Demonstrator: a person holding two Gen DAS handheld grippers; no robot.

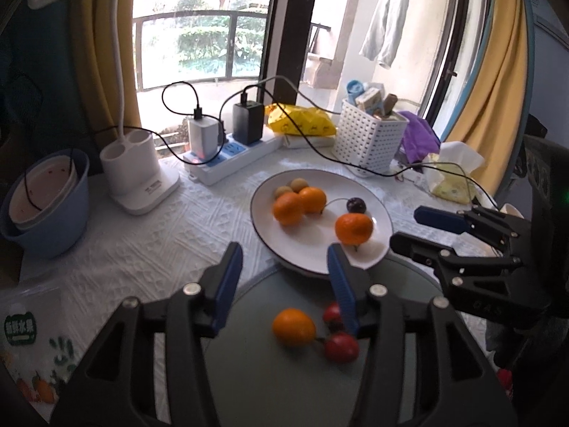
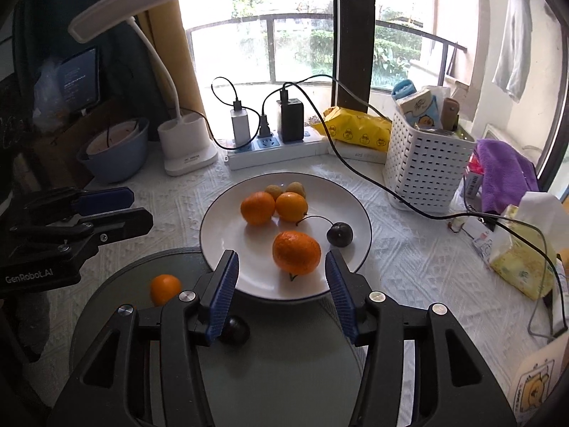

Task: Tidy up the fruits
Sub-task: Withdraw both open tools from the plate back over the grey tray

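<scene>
A white plate (image 1: 370, 249) (image 2: 220, 220) holds three oranges (image 2: 296, 252), two small tan fruits (image 2: 295, 188) and a dark cherry (image 2: 339, 234). In front of it a grey round dish (image 1: 266, 373) (image 2: 284, 356) carries one orange (image 1: 293, 326) (image 2: 164, 289), two red cherries (image 1: 341, 347) and a dark cherry (image 2: 233, 331). My left gripper (image 1: 284, 263) (image 2: 140, 208) hovers open above the grey dish, holding nothing. My right gripper (image 2: 282, 267) (image 1: 405, 227) is open too, just short of the nearest orange on the white plate and not touching it.
Behind the plate lie a power strip (image 2: 277, 149) with chargers and trailing black cables (image 2: 391, 192). A white lamp base (image 2: 188, 149) and a blue bowl (image 2: 113, 156) stand at the left. At the right are a white basket (image 2: 423, 170) and a tissue pack (image 2: 522, 263).
</scene>
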